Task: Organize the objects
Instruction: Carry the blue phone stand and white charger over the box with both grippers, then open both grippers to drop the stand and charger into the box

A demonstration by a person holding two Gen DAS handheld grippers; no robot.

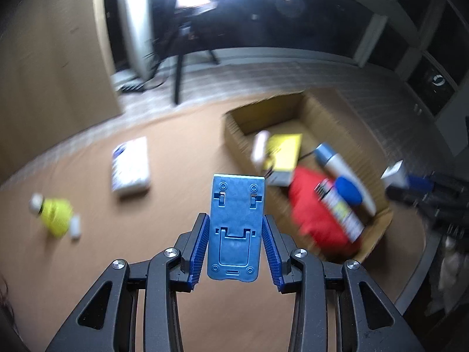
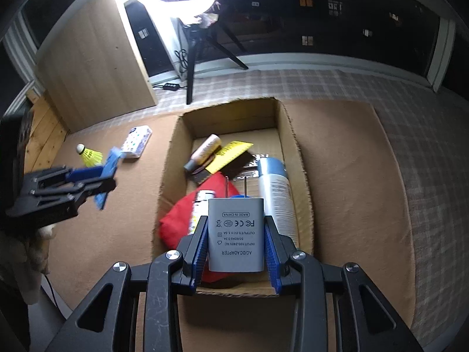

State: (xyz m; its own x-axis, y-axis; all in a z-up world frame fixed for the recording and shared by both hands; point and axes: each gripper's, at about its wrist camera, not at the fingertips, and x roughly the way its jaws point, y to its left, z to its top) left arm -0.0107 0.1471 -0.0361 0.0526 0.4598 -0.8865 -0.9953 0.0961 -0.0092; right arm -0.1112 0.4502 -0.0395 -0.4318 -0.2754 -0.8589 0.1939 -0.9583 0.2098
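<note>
My left gripper (image 1: 234, 223) is shut on a blue plastic phone stand (image 1: 236, 228), held above the brown table left of the cardboard box (image 1: 234, 138). It also shows in the right wrist view (image 2: 110, 173) with the stand (image 2: 108, 170). My right gripper (image 2: 236, 226) is shut on a grey AC/DC adapter (image 2: 236, 234), prongs forward, over the near end of the box (image 2: 173, 158). Inside lie a red pouch (image 2: 176, 223), a white spray can (image 2: 275, 202), a yellow card (image 2: 231, 154) and a tan bottle (image 2: 205, 152).
A yellow shuttlecock (image 2: 89, 154) and a white packet (image 2: 136, 142) lie on the table left of the box; both show in the left wrist view, shuttlecock (image 1: 55, 211) and packet (image 1: 130, 167). A ring light on a tripod (image 2: 193, 58) stands behind. Checked cloth covers the far and right edges.
</note>
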